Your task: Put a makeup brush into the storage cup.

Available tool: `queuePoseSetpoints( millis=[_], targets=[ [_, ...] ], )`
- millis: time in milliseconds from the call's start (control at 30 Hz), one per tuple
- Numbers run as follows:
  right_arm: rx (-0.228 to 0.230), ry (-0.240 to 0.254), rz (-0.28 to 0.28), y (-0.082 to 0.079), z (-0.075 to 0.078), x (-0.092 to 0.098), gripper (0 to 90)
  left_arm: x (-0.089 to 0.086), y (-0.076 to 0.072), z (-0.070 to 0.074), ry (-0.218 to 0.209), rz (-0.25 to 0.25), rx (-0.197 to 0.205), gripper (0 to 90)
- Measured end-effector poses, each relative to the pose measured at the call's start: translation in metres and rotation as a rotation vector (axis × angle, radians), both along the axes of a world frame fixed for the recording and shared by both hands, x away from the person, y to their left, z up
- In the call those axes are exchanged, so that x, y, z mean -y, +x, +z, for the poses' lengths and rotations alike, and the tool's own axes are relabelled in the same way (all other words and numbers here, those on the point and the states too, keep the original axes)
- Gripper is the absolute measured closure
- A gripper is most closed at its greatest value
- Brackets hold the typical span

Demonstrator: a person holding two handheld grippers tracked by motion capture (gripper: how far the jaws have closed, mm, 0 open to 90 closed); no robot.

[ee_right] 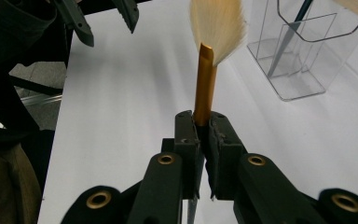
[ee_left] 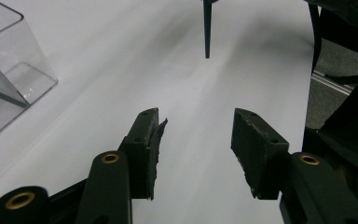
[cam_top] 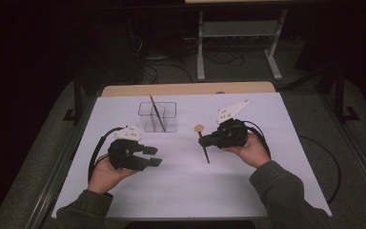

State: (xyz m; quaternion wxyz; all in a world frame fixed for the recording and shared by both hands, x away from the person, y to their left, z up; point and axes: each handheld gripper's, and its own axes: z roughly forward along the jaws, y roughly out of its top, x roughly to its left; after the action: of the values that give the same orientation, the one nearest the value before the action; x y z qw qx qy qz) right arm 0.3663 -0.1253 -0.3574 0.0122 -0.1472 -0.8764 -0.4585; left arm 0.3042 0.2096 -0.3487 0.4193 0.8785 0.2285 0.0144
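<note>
A fan brush [cam_top: 205, 150] with pale bristles, a gold ferrule [ee_right: 204, 84] and a dark pointed handle [ee_left: 207, 32] is held above the white table [cam_top: 181, 191]. My right gripper [ee_right: 204, 123] is shut on it just below the ferrule, right of centre [cam_top: 203, 140]. My left gripper [cam_top: 155, 156] hovers at the left with its jaws apart and nothing between them [ee_left: 196, 140], pointing toward the brush handle's tip. A clear divided holder [cam_top: 158, 116] stands behind, with another dark brush [cam_top: 155, 112] leaning inside it.
The clear holder [ee_left: 9, 88] is close on the left in the left gripper view and at the upper right [ee_right: 303, 51] in the right gripper view. The table's wooden far edge [cam_top: 186, 88] lies behind it. The floor beyond is dark, with cables and a metal stand [cam_top: 238, 43].
</note>
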Motion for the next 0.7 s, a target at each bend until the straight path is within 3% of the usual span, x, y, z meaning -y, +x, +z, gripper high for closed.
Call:
queuePoseSetpoints(
  millis=[300,367,700],
  targets=[
    [0.001,0.001,-0.021,0.005,0.011,0.007,82.8,-0.006,-0.007,-0.016,-0.016,0.025,0.007,47.4],
    [0.009,0.002,-0.022,0.007,0.013,0.008,82.8,-0.009,-0.009,-0.019,-0.025,0.035,0.024,47.4],
    [0.007,0.002,-0.037,0.015,0.020,0.011,82.8,-0.020,-0.015,-0.026,-0.022,0.069,0.022,45.4]
  ],
)
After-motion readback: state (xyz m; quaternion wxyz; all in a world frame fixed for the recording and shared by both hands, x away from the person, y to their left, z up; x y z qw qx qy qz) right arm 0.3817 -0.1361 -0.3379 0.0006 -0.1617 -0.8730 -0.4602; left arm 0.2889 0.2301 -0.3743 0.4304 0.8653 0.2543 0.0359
